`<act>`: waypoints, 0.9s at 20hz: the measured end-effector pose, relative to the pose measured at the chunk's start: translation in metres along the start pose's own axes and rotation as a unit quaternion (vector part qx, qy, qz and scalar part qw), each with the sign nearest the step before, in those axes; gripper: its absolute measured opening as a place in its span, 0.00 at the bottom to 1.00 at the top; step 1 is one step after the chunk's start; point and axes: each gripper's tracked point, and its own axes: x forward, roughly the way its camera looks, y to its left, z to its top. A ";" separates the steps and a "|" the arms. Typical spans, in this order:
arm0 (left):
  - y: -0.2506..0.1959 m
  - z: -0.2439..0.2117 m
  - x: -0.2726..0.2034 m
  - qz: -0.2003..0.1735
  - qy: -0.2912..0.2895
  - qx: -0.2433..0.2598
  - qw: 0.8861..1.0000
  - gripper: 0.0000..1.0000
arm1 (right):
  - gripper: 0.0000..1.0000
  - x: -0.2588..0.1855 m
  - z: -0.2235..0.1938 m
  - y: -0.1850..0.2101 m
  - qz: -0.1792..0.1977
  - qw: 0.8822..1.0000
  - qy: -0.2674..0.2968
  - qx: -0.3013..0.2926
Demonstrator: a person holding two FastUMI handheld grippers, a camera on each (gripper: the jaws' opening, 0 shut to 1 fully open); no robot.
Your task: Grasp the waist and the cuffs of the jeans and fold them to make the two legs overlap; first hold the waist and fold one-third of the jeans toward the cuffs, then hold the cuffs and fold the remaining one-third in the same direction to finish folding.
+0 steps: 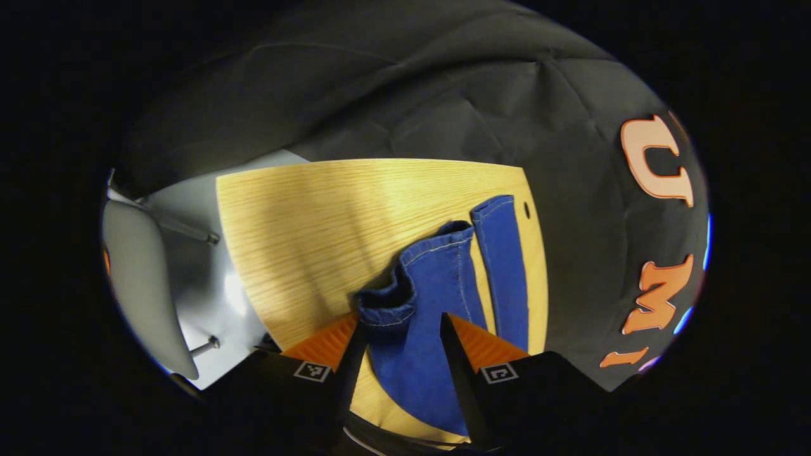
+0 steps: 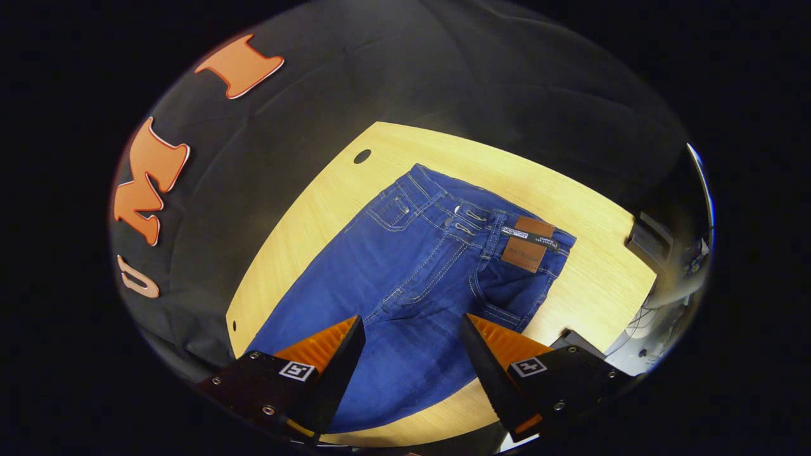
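In the left gripper view, blue jeans lie on a pale wooden table, their long axis running away from the camera toward the table's far edge. This view looks along the legs: the two cuffs point away. The right-hand leg lies flat and straight, and its cuff reaches almost to the far edge, close to a small dark hole in the tabletop. The left-hand leg is shorter in the picture; its cuff is rumpled, and a fold of denim stands up on its near left side. The left gripper hovers over the legs near the camera, its two black and orange fingers spread wide apart. They straddle the cloth and grip nothing. To the left of the table, a grey chair stands on a light floor.

The right gripper view shows the other end of the jeans. Here the waist points away from the camera and toward the upper right. The waistband lies flat, carrying a brown leather patch, metal buttons and a front pocket. The legs run back toward the camera and pass under the right gripper. Its fingers also stand wide apart, above the thigh area, with nothing between them. The same table shows a dark hole beyond the waistband, to the left. Cables and equipment sit past the table's right corner.
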 end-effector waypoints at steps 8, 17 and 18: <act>0.007 -0.003 0.002 0.028 -0.012 0.053 0.998 0.05 | 0.96 -0.021 0.011 -0.037 0.012 0.998 -0.002 0.060; -0.085 -0.002 -0.016 0.016 -0.039 0.133 0.990 0.04 | 0.95 0.029 0.029 -0.121 -0.035 0.989 0.048 0.132; -0.093 -0.002 -0.019 0.013 -0.041 0.134 0.990 0.05 | 0.95 0.036 0.027 -0.127 -0.037 0.988 0.055 0.142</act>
